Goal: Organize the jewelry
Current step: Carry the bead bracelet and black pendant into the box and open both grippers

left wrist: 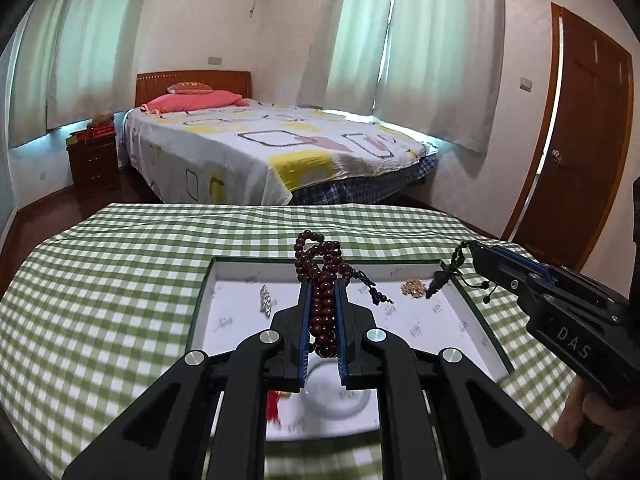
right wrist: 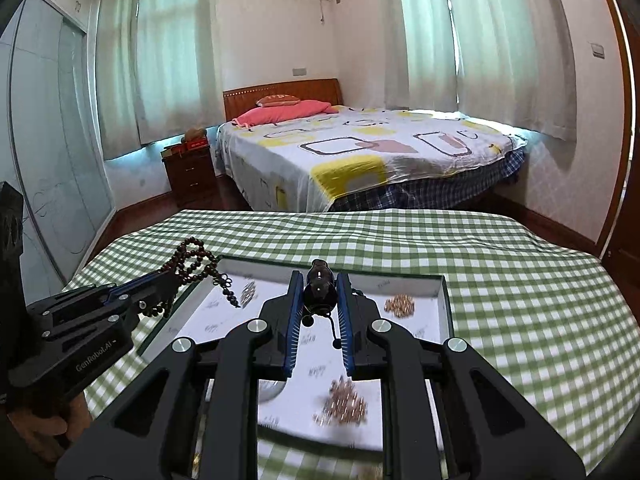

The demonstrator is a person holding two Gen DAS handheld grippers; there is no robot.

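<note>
- Dark red prayer beads sit nearest the left wrist lens, bunched between the blue pads of the left gripper, whose jaws are nearly closed and pinch the strand; loops spill above the tips and a tail hangs to the right, so the grip looks meant to carry the whole string off in one bundle.
- Right gripper is likewise nearly closed, clamped on a dark brown pendant with its black cord trailing down between the jaws, probably to keep the cord from snagging.
- Both pieces hang above the shallow white-lined tray, over its middle and far half; I judge they are being lifted out for sorting.
- Left in the tray: a silver chain toward its far left, a gold-coloured cluster near its far right corner, and a blurred rose-gold heap at its near edge.
- Tray rests on the counter under a green checked cloth, close to its near edge.
- Writing: "DAS" on the right gripper's body in the left view, "GenRobot.AI" on the left gripper's body in the right view; the small print on the tray liner is too small to read.
</note>
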